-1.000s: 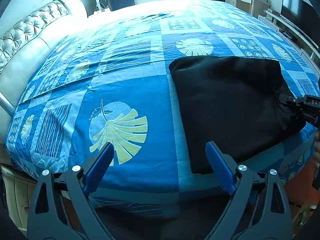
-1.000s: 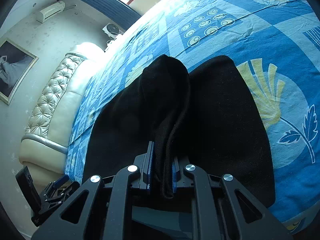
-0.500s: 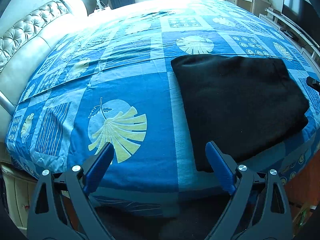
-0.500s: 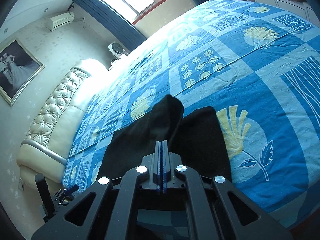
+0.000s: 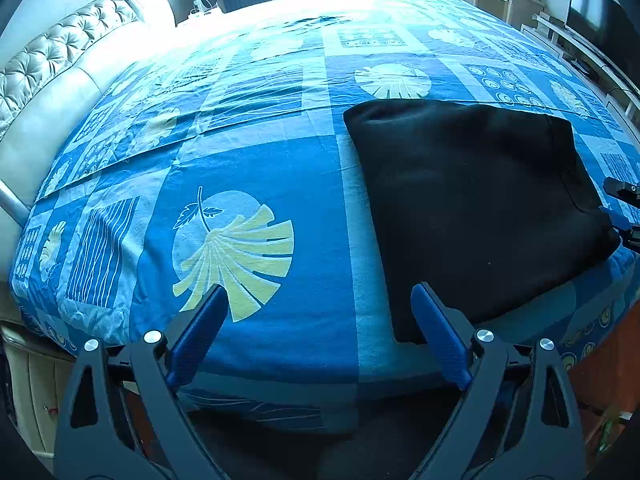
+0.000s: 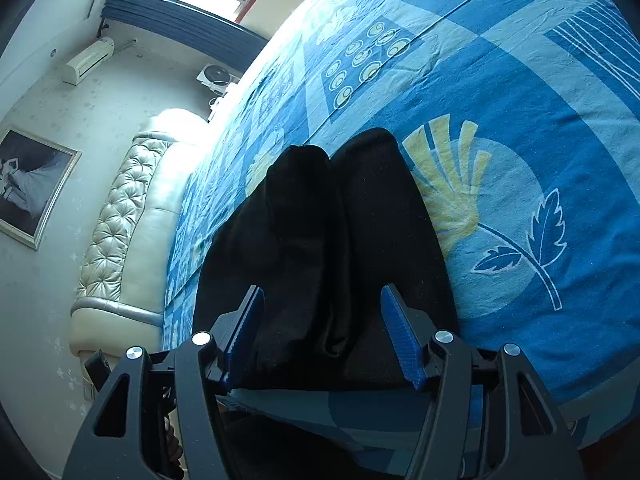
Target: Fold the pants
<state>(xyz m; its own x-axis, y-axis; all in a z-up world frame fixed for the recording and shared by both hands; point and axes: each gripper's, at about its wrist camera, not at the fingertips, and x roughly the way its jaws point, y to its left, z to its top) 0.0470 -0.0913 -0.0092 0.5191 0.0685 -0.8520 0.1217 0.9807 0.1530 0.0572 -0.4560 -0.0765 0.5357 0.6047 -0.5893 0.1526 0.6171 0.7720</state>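
The black pants (image 5: 476, 200) lie folded into a compact rectangle on the bed (image 5: 256, 184), near its front edge. The right hand-held gripper (image 6: 322, 334) sits spread at their near end, a raised ridge of cloth running between its jaws, away along its line of sight. The left hand-held gripper (image 5: 320, 328), also spread and empty, hovers beside the pants' left corner, so the right is nearer.

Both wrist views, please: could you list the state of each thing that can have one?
pants: folded, lying flat on the bed, not held
left gripper: open, empty, beside the pants
right gripper: open, straddling the pants' edge
bedspread: spread out, slightly creased
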